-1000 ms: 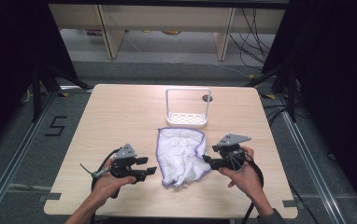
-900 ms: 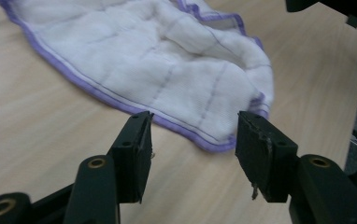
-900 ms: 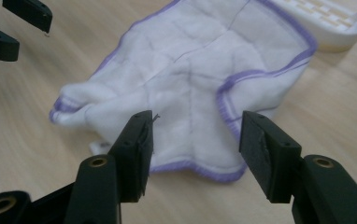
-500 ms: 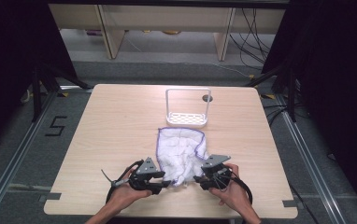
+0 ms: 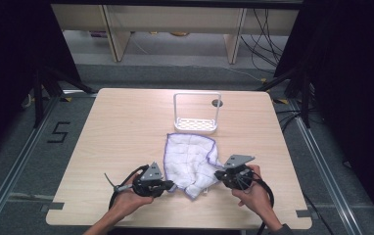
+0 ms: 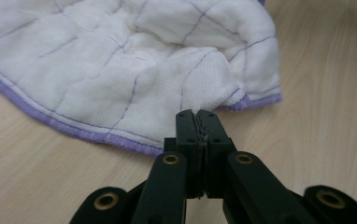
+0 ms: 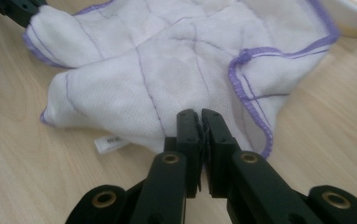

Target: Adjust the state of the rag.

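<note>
**Both grippers pinched on the near edge of the cloth**

Pale wood-grain table [image 5: 126,122] under the high camera, set on grey floor with dark curtains either side and cables trailing behind. We note a white wire rack [image 5: 197,113] standing upright toward the far middle of the table, with a small round hole in the tabletop just beside its right post.

We find the white quilted cloth [image 5: 190,159], edged in purple stitching and crossed by thin purple lines, lying rumpled near the middle of the table, just in front of the rack but not touching it. Its far edge is spread fairly flat; its near part is bunched and folded over.

Left gripper [image 5: 169,186]: we see it low at the cloth's near left corner, held level in the left hand [image 5: 126,198]. In the left gripper view its jaws [image 6: 199,116] have just been closing and now stand pressed together, with a fold of the cloth [image 6: 120,70] caught at their tips beside the purple hem.

Right gripper [image 5: 218,175]: at the cloth's near right edge, held in the right hand [image 5: 253,193]. In the right gripper view its jaws [image 7: 197,116] have likewise just been closing and sit together on the fabric [image 7: 167,70]; a thin slit remains lower down between them, so how deep the bite goes we cannot tell. A small white label [image 7: 109,142] pokes out from under the cloth, lying on the wood.
</note>
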